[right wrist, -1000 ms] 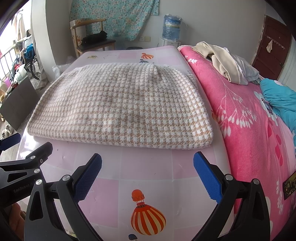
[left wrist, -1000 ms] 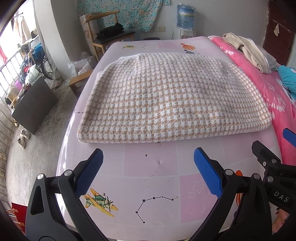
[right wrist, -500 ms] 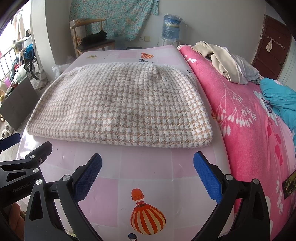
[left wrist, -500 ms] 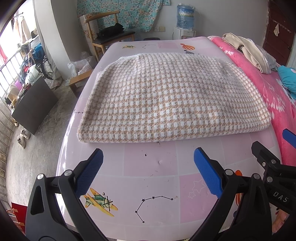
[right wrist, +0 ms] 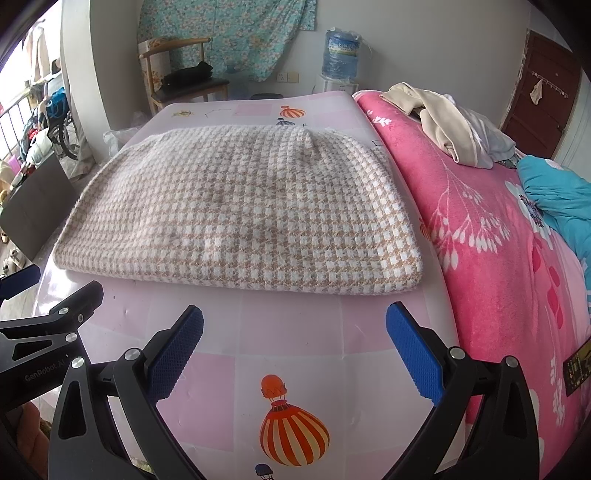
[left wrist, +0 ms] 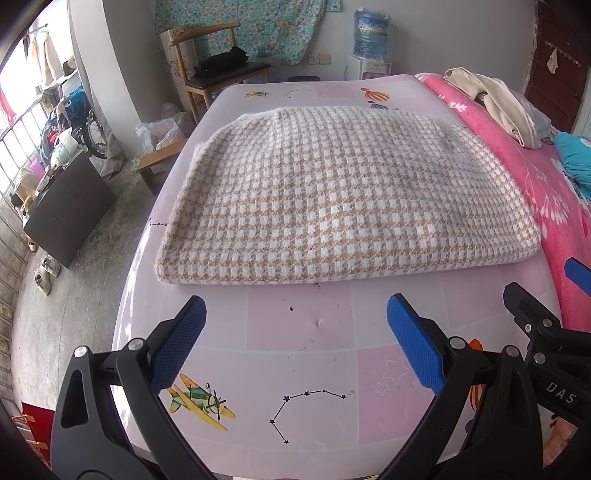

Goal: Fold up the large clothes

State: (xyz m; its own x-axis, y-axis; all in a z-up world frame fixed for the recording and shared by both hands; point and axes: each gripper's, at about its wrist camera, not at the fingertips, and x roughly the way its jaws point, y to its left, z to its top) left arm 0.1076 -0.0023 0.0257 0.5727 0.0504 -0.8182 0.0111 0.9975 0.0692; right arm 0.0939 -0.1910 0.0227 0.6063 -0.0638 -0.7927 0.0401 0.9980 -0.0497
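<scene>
A tan-and-white houndstooth garment [left wrist: 343, 199] [right wrist: 236, 214] lies folded into a flat rectangle on the pink patterned mat [left wrist: 299, 332] [right wrist: 291, 332]. My left gripper [left wrist: 295, 328] hovers open just in front of the garment's near edge, nothing between its blue pads. My right gripper [right wrist: 293, 330] is also open and empty, short of the same edge, nearer the right corner. Each gripper shows at the side of the other's view.
A pink floral blanket [right wrist: 498, 236] covers the bed to the right, with beige clothes [right wrist: 443, 122] and a teal cloth [right wrist: 554, 199] on it. A wooden chair [left wrist: 218, 70], a water bottle [left wrist: 369, 33] and floor clutter [left wrist: 62, 147] lie beyond and left.
</scene>
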